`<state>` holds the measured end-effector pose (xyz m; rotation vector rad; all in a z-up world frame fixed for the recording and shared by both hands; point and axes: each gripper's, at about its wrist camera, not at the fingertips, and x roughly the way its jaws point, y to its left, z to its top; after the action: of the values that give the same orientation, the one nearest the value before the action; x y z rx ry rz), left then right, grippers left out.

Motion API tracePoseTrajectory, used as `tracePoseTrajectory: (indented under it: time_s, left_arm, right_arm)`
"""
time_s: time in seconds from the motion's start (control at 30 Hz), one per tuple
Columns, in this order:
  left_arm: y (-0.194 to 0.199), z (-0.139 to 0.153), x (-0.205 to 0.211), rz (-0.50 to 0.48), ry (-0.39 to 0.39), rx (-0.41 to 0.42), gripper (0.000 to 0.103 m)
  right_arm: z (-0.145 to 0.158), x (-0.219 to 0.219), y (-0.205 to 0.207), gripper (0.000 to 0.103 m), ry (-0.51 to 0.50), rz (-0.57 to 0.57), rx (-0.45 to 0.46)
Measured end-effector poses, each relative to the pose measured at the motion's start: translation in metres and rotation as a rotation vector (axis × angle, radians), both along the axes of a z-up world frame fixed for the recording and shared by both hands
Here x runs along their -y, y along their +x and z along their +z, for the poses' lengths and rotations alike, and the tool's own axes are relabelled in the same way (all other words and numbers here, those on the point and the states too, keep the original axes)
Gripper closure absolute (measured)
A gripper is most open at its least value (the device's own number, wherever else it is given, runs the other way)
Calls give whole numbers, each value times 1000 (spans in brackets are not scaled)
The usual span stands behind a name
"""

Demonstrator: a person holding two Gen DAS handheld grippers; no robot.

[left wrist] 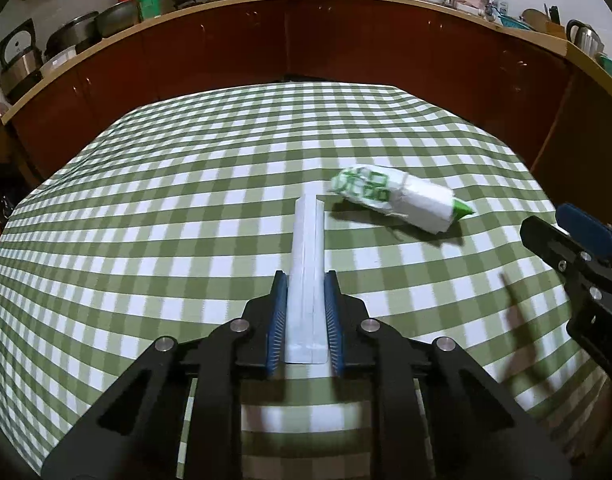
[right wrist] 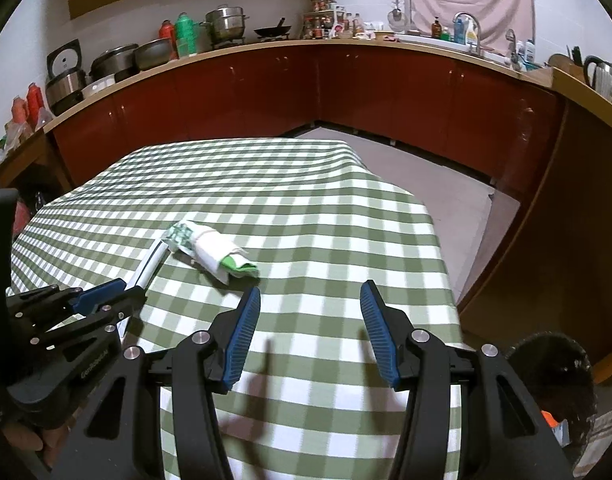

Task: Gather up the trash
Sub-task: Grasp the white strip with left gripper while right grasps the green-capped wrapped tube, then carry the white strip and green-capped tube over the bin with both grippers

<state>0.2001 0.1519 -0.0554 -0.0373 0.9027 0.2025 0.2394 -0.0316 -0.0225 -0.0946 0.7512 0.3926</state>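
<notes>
Two grippers: the left gripper (left wrist: 305, 312) pinches a white folded wrapper (left wrist: 307, 264) mid-tabletop, the right gripper (right wrist: 310, 332) gapes empty near the right edge; the green-printed tissue pack (left wrist: 398, 196) may get knocked away

black grippers (right wrist: 310, 300), blue ribbed pads (right wrist: 242, 336), silver screws

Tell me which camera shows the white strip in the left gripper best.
Left wrist: the white strip runs full length between the left gripper's pads. Right wrist shows only part of it, half hidden behind that gripper.
</notes>
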Motion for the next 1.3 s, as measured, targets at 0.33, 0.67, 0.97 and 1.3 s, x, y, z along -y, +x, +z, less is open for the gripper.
tracePoseTrajectory:
  time_s: [0.33,0.67,0.97,1.3]
  left_arm:
    - [-16,5,-42,73,-3,8,85]
    - [-29,9,-86,142,8,20,85]
    - [-39,8,-115,180,6,18,85]
    - [-48,7,-116,184,-7,19,85]
  right_arm:
    - [0,-38,6,48,-15,67,-18]
    - [-6,-71,20,46,-66,115,-38]
    - [-19,-88,30,60,-111,135,-86]
    - [-19,-85,12,75,-91,142,-94]
